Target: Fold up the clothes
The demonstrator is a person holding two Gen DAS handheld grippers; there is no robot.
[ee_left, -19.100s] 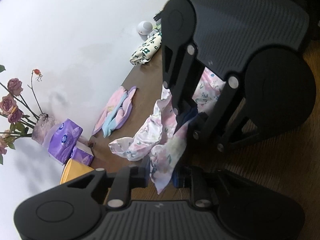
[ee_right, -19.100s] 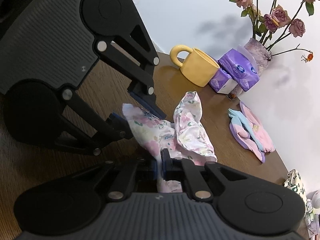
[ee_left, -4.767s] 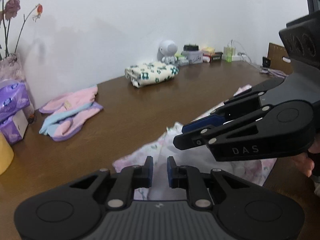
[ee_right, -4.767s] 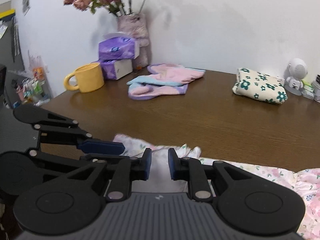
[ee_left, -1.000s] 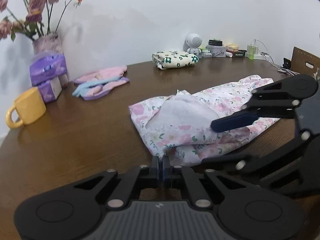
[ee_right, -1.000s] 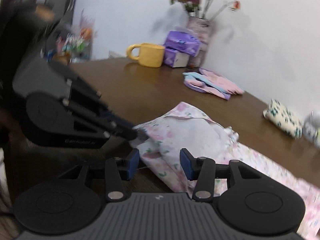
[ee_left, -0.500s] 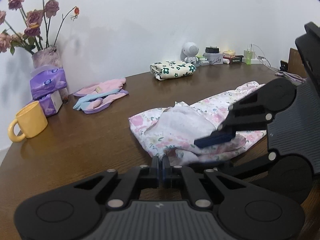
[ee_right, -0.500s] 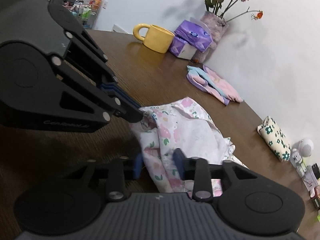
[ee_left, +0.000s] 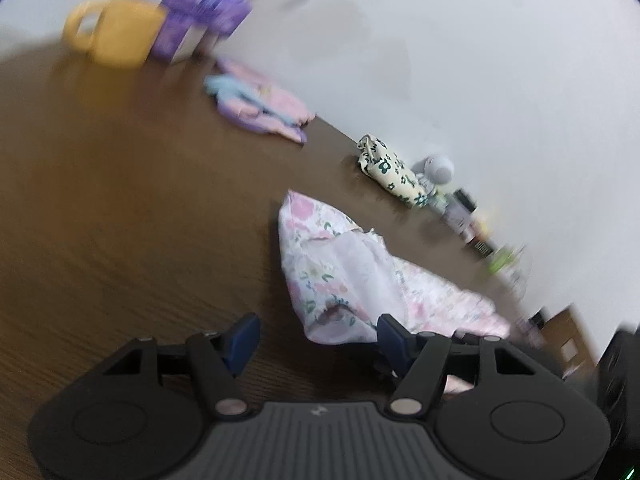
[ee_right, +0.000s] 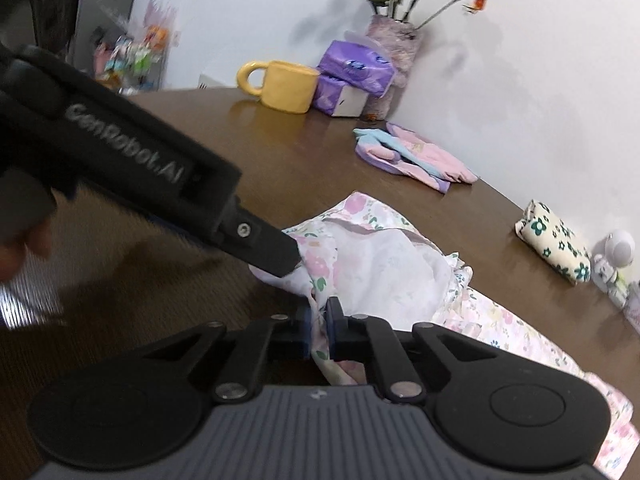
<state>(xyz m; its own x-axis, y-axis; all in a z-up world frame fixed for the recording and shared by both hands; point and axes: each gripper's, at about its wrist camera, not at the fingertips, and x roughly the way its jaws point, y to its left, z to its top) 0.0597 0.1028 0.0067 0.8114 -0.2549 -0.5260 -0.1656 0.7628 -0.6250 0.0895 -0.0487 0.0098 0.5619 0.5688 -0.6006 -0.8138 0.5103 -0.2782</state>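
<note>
Holding the pink floral cotton garment (ee_right: 384, 264) on the brown wooden table (ee_right: 248, 152), we keep the right gripper (ee_right: 319, 330) clamped on its near edge while the left gripper (ee_left: 316, 334), jaws just opening, stands spread with cloth between but unpinched. One-point lifting risks the fold sliding apart.

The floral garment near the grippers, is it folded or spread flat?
Partly folded: the floral garment lies bunched, its white lining turned over on top.
</note>
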